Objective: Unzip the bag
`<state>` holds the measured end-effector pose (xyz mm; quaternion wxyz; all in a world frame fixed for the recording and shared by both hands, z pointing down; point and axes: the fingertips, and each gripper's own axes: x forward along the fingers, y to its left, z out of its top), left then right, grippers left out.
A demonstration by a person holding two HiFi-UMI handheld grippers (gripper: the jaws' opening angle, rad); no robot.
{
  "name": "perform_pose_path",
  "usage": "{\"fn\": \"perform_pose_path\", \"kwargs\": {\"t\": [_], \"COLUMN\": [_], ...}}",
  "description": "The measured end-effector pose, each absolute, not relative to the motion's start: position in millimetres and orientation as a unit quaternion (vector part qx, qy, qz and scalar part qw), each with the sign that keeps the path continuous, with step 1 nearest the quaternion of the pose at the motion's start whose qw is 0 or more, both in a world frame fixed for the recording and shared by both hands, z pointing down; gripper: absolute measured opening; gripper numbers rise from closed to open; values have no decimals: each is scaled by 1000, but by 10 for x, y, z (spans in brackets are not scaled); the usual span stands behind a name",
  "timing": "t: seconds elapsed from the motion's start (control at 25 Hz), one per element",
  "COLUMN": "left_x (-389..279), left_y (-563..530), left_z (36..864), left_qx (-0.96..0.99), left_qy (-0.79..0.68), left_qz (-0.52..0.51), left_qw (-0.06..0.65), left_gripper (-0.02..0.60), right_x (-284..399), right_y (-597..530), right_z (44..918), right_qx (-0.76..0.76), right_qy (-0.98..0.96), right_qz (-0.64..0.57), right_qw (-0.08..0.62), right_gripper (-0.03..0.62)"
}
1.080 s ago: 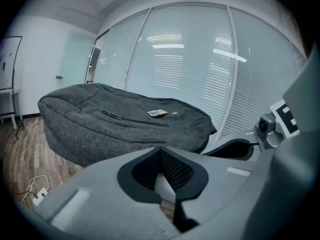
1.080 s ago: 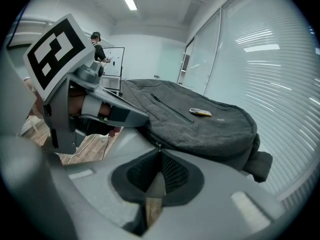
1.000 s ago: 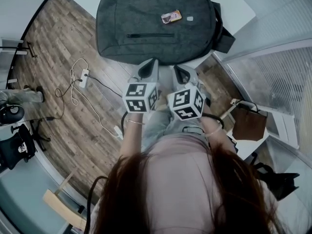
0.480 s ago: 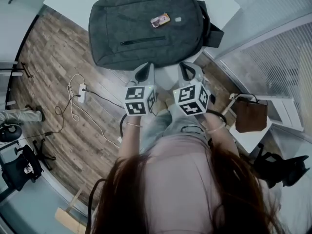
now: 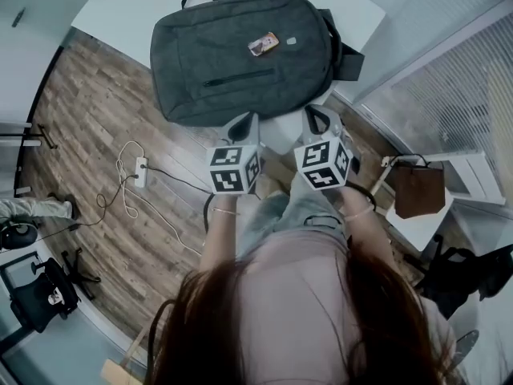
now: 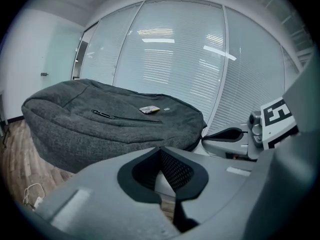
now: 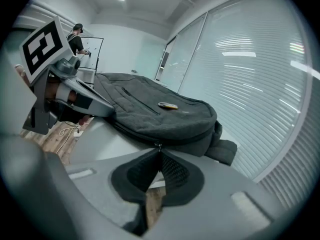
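While both grippers hang side by side over the person's lap, the dark grey fabric backpack (image 5: 240, 54) lies flat on the white rectangular table (image 5: 120, 10), at 12 o'clock from them in the head view. Its top handle points to 12 o'clock and its base end faces the grippers.

Left gripper (image 5: 244, 123): jaws pressed together, nothing between the black pads. Its tip sits just short of the backpack's near edge. It is at 9 o'clock from the right gripper (image 5: 318, 117), and the two are near each other but apart.

Right gripper: jaws also pressed together in its own view. A small metal zipper pull (image 7: 158, 146) hangs from the zip seam on the backpack's near edge, right at the jaw tips. I cannot tell whether the tips touch or pinch it.

On the upper face of the backpack:
- a closed dark front-pocket zip (image 5: 239, 79), running roughly 9 to 3 o'clock
- a small orange rectangular tag (image 5: 263, 44), at 1 o'clock from that zip

At 9 o'clock from the left gripper, a white power strip with a looped cable (image 5: 141, 171) lies on the wood-plank floor (image 5: 88, 111).
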<state>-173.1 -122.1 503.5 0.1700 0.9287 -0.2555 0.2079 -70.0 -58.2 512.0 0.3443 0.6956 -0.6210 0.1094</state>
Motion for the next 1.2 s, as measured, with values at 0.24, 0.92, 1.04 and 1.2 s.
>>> {"fn": "perform_pose_path", "kwargs": {"t": [0.24, 0.92, 1.04, 1.2], "left_x": [-1752, -1703, -1705, -1712], "left_y": [-1206, -1189, -1202, -1183], "left_z": [5037, 5042, 5026, 5033], "left_qx": [932, 927, 929, 928], "left_qy": [-242, -236, -231, -224], "left_qz": [214, 225, 225, 231], "left_qw": [164, 185, 183, 186], "left_gripper": [8, 8, 8, 8], "right_x": [-590, -63, -12, 45], "right_y": [-580, -651, -687, -707], "right_z": [5081, 4946, 4911, 4885], "right_qx": [697, 673, 668, 659], "right_qy": [-619, -644, -650, -657], "right_qz": [110, 103, 100, 96], "right_qw": [343, 348, 349, 354], "right_gripper": [11, 12, 12, 12]}}
